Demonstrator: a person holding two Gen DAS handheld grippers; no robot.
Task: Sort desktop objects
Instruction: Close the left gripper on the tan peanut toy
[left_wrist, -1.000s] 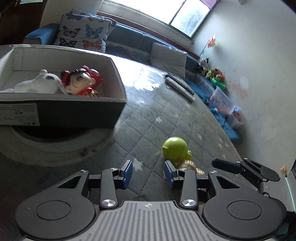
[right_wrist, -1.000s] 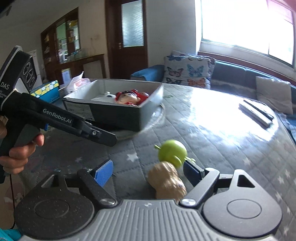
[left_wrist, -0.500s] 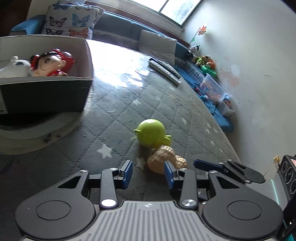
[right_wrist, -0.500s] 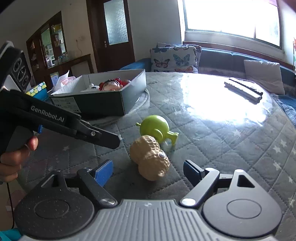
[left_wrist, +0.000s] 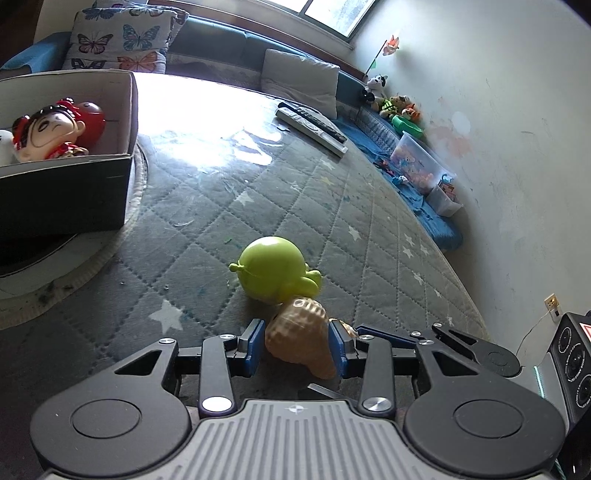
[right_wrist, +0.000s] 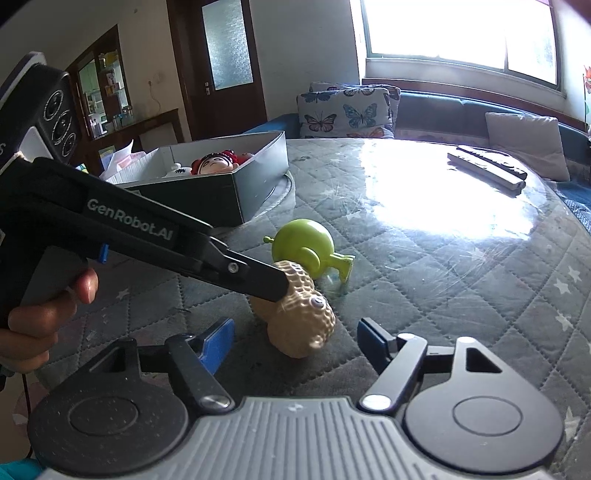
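Tan ribbed peanut toy (left_wrist: 300, 339) is sitting between the blue pads of the left tongs (left_wrist: 297, 345), jaws bracketing it, contact not confirmed. Green round toy (left_wrist: 275, 275) is touching it just ahead; a lift is likely dragging or rolling that one. Cardboard box (left_wrist: 70, 177) is lying far ahead-left.

Right view: right tongs (right_wrist: 295, 338) are gaping wide, empty, peanut toy (right_wrist: 301, 317) just ahead between them. Risk: curved shell slipping from an off-centre pinch on the quilted table (right_wrist: 461, 266).
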